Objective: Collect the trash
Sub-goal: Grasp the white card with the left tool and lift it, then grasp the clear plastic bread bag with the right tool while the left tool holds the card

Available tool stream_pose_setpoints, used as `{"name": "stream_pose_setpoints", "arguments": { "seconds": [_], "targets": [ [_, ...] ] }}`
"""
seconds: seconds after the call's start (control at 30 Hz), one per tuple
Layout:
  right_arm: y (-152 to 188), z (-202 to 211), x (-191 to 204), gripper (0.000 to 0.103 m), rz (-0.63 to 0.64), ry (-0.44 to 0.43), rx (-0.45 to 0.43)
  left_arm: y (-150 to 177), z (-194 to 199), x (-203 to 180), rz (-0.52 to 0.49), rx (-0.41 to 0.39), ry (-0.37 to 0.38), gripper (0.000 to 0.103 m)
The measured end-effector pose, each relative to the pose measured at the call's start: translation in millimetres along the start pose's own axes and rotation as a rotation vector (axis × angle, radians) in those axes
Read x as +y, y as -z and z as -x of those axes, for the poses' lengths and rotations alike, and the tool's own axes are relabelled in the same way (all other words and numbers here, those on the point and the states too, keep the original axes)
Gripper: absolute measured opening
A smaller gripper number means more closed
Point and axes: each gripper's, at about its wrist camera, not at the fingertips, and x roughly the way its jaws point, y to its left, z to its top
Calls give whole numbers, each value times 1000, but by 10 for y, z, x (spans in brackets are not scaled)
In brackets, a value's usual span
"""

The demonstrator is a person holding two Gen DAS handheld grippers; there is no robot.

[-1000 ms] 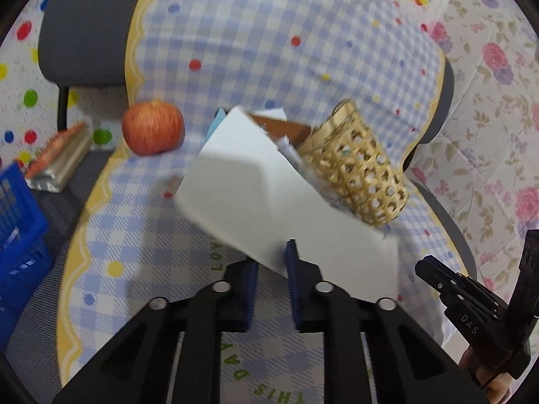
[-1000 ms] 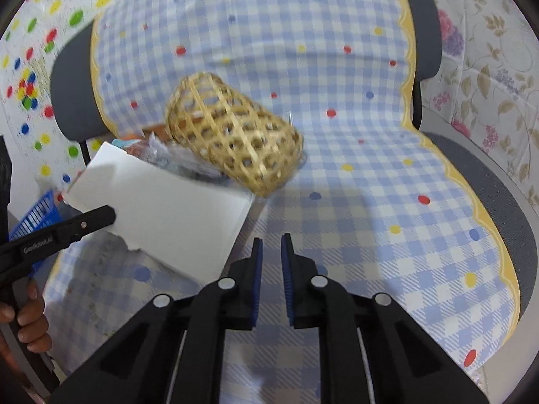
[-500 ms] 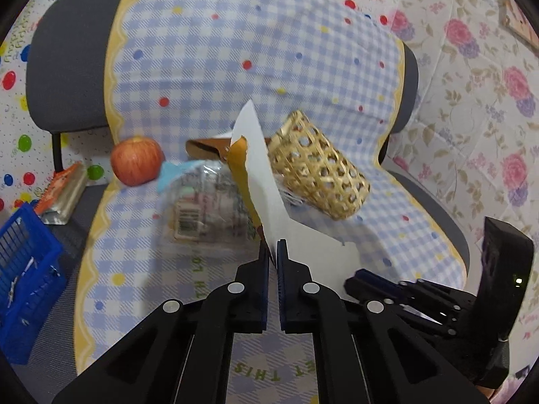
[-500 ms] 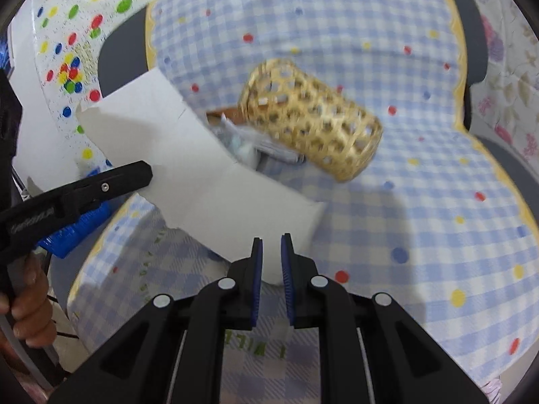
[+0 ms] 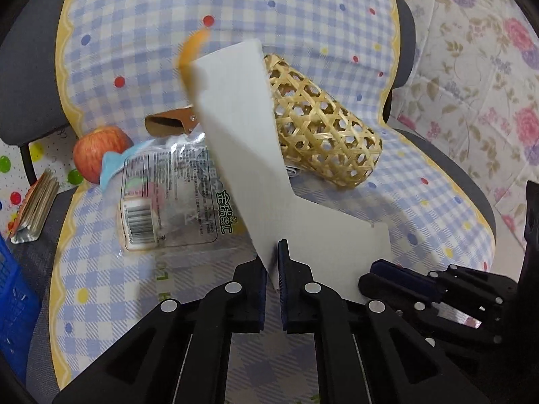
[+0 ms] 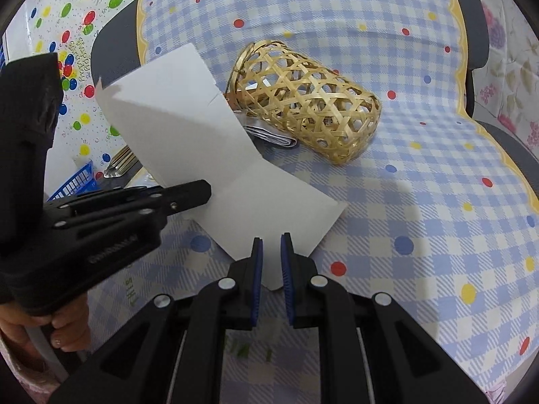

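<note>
One tipped woven basket point(image 6: 306, 101), wrappers point(image 6: 269, 134) inside

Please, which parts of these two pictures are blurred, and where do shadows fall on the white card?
Left wrist view: the orange scrap at the top of the white card is smeared by motion blur; the basket is sharp. Right wrist view: a grey shadow crosses the card diagonally; fisheye bends the chair edges.

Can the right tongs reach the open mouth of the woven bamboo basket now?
Probably not directly. The white cardboard sheet held by the left tongs stands before the woven bamboo basket mouth, across the right tongs' path.
</note>
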Motion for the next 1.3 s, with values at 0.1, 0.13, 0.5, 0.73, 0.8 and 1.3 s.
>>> {"name": "stream_pose_setpoints", "arguments": {
  "seconds": [0.1,0.13,0.5,0.73,0.8,1.3],
  "targets": [
    [-25,211,24,12,0,-8,-56,-32,238,56,12,-72,-40,1],
    [-40,285,49,12,8,-7,-75,-58,382,106,26,-111,-52,1],
    [-199,391,379,39,97,-27,-116,-129,1608,657,198,-420,-122,1],
    [-370,14,484,51,81,-58,-56,2,1413,950,218,-371,-235,1],
    [-408,-99,487,55,72,-56,-42,14,1345,1044,230,-358,-246,1],
    [-662,-743,373,47,-40,-162,67,-15,1065,1316,278,-326,-267,1]
  ]
}}
